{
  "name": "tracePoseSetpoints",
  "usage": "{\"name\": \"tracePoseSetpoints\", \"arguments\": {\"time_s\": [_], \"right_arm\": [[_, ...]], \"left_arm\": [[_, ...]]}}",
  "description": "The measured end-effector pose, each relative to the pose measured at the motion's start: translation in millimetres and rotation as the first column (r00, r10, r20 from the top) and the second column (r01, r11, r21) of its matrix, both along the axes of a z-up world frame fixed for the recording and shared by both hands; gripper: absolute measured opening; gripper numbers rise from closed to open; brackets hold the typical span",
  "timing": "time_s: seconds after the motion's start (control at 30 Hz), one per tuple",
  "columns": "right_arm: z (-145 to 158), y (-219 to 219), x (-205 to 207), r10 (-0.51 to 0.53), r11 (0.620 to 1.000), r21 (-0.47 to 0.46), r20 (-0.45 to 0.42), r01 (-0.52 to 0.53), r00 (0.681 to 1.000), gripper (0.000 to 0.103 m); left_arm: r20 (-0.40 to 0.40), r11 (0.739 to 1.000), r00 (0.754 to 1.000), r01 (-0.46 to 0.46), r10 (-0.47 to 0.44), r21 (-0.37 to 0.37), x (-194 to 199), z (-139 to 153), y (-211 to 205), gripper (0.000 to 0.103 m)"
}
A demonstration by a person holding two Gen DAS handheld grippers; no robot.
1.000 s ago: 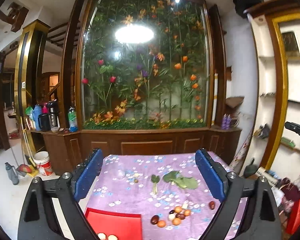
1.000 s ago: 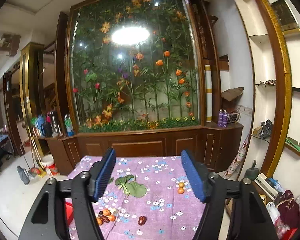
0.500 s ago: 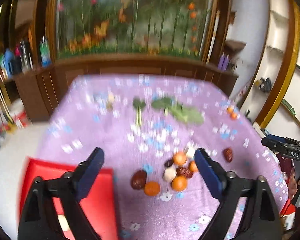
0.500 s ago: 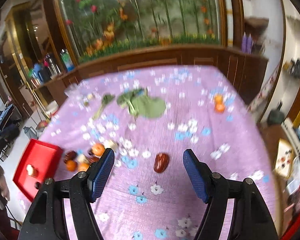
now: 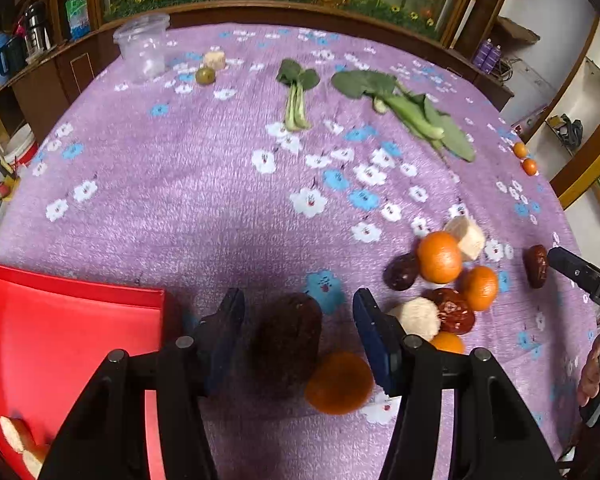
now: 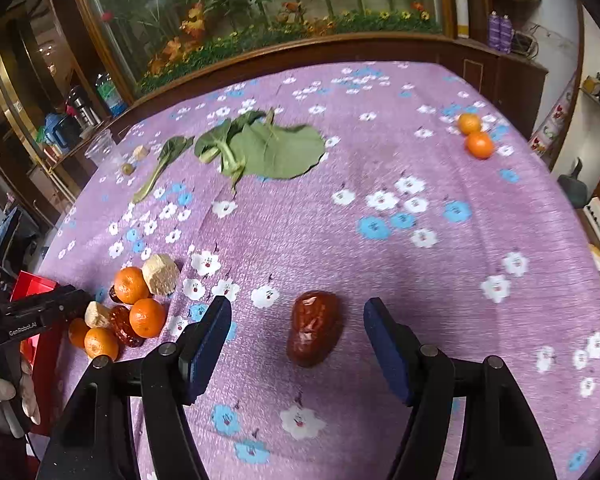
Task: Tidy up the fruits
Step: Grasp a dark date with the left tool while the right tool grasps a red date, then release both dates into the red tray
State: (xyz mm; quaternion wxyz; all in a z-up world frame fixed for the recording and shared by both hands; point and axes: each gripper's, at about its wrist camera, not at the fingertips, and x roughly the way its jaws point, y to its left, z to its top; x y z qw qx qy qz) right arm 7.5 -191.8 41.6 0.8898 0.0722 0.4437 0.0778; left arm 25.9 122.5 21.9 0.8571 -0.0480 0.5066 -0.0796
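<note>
While a couple of pale pieces already lie in the red tray (image 5: 72, 328), most fruit waits on the desk (image 5: 188, 200); both tongs, left (image 5: 298, 332) and right (image 6: 298, 334), gape wide around dates.

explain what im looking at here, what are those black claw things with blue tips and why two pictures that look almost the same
The claws are hand-held grippers, not a robot: a person holds one in each hand, and each carries a wide-angle camera looking out along its two blue-padded fingers. One picture is from the left gripper, the other from the right gripper.

Both look down at a table under a purple flowered cloth. On it lie leafy greens, a cluster of small oranges, dark red dates and pale chunks, two more oranges at the far right, and a red tray at the left edge.

Nothing is held. Both grippers are open. The left one straddles a dark date; the right one straddles a lone red date. Neither fruit looks touched.
</note>
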Motion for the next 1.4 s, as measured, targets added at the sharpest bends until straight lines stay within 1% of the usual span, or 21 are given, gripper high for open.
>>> {"name": "tracePoseSetpoints", "arguments": {"time_s": [0.03, 0.07, 0.17, 0.27, 0.33, 0.37, 0.47, 0.5, 0.53, 0.57, 0.63, 0.7, 0.8, 0.9, 1.03, 1.1, 1.27, 1.3, 1.33, 1.37, 1.4], "right_arm": [[-2.4, 1.8, 2.0, 0.004, 1.0, -0.002, -0.002, -0.004, 1.0, 0.073], [-5.5, 4.1, 3.5, 0.009, 1.0, -0.012, -0.002, -0.009, 1.0, 0.073], [-10.5, 8.0, 6.7, 0.015, 1.0, -0.027, -0.005, -0.015, 1.0, 0.07], [-15.4, 9.2, 9.7, 0.011, 0.999, -0.042, -0.01, -0.012, 1.0, 0.064], [-18.6, 8.5, 11.4, 0.005, 0.999, -0.049, -0.022, -0.006, 1.0, 0.053], [-21.6, 7.5, 12.1, 0.0, 0.999, -0.051, -0.031, -0.001, 1.0, 0.051], [-23.3, 5.2, 9.9, -0.008, 0.999, -0.047, -0.017, 0.008, 1.0, 0.043], [-23.9, 4.5, 9.1, -0.012, 0.999, -0.048, -0.016, 0.011, 1.0, 0.037], [-24.2, 3.3, 8.2, -0.014, 0.999, -0.042, -0.016, 0.013, 1.0, 0.034], [-23.9, 2.2, 7.3, -0.015, 0.999, -0.031, -0.018, 0.014, 1.0, 0.034], [-22.0, 0.5, 2.9, -0.012, 1.0, -0.004, -0.017, 0.012, 1.0, 0.034], [-17.7, 2.7, -2.5, -0.007, 1.0, -0.007, -0.004, 0.007, 1.0, 0.034], [-6.8, 8.9, -13.2, 0.009, 1.0, 0.008, 0.018, -0.009, 1.0, 0.034], [7.7, 21.3, -25.6, 0.04, 0.999, 0.026, 0.048, -0.041, 0.998, 0.034], [27.3, 53.3, -43.4, 0.119, 0.991, 0.055, 0.079, -0.123, 0.99, 0.034], [35.3, 73.4, -52.4, 0.168, 0.983, 0.055, 0.096, -0.173, 0.981, 0.034], [47.4, 127.9, -74.2, 0.284, 0.955, 0.054, 0.12, -0.292, 0.951, 0.034], [48.7, 136.9, -77.4, 0.301, 0.949, 0.059, 0.123, -0.31, 0.946, 0.035], [50.0, 145.3, -80.0, 0.317, 0.943, 0.068, 0.124, -0.326, 0.94, 0.035], [51.1, 155.9, -82.7, 0.334, 0.935, 0.078, 0.123, -0.345, 0.934, 0.035], [51.2, 165.1, -84.3, 0.349, 0.929, 0.087, 0.121, -0.361, 0.929, 0.035]], "left_arm": [[0.002, 1.0, 1.0, 0.0, 0.0, 0.009, -0.4, -2.0, -0.9, 0.052], [0.005, 0.999, 1.0, 0.004, -0.004, 0.031, -1.2, -2.5, -3.4, 0.043], [0.015, 0.998, 1.0, 0.006, -0.007, 0.064, -5.6, -1.8, -6.9, 0.033], [0.021, 0.998, 1.0, 0.002, -0.003, 0.068, -7.9, -2.0, -8.1, 0.033], [0.025, 0.997, 1.0, 0.0, -0.002, 0.075, -9.8, -1.6, -9.3, 0.033], [0.024, 0.997, 1.0, -0.001, -0.001, 0.084, -9.3, -2.4, -10.7, 0.033], [0.029, 0.992, 1.0, -0.002, -0.002, 0.123, -10.4, -5.1, -17.0, 0.033], [0.032, 0.991, 0.999, -0.002, -0.002, 0.131, -10.6, -5.3, -18.1, 0.033], [0.034, 0.992, 0.999, -0.001, -0.003, 0.13, -11.0, -4.8, -18.8, 0.033], [0.034, 0.992, 0.999, -0.004, -0.001, 0.125, -11.6, -4.5, -18.5, 0.033], [0.038, 0.994, 0.999, -0.003, -0.001, 0.111, -14.7, -2.4, -17.6, 0.033], [0.052, 0.996, 0.999, -0.004, 0.0, 0.088, -21.6, 2.7, -16.1, 0.033], [0.076, 0.999, 0.997, -0.014, 0.011, 0.034, -35.1, 14.4, -12.2, 0.032], [0.118, 0.999, 0.993, -0.025, 0.028, -0.025, -55.0, 32.4, -5.4, 0.029], [0.185, 0.992, 0.979, -0.07, 0.087, -0.101, -88.8, 58.3, 15.9, 0.027], [0.215, 0.984, 0.966, -0.113, 0.142, -0.14, -107.7, 69.3, 36.5, 0.026], [0.224, 0.961, 0.946, -0.194, 0.236, -0.196, -132.6, 74.9, 81.6, 0.025], [0.221, 0.957, 0.943, -0.204, 0.249, -0.206, -135.6, 73.6, 88.7, 0.023], [0.219, 0.954, 0.941, -0.211, 0.257, -0.211, -137.4, 72.5, 93.3, 0.017], [0.212, 0.951, 0.94, -0.221, 0.268, -0.218, -138.8, 70.6, 100.5, 0.003], [0.206, 0.945, 0.938, -0.233, 0.28, -0.228, -139.4, 68.9, 107.9, 0.002]]}}
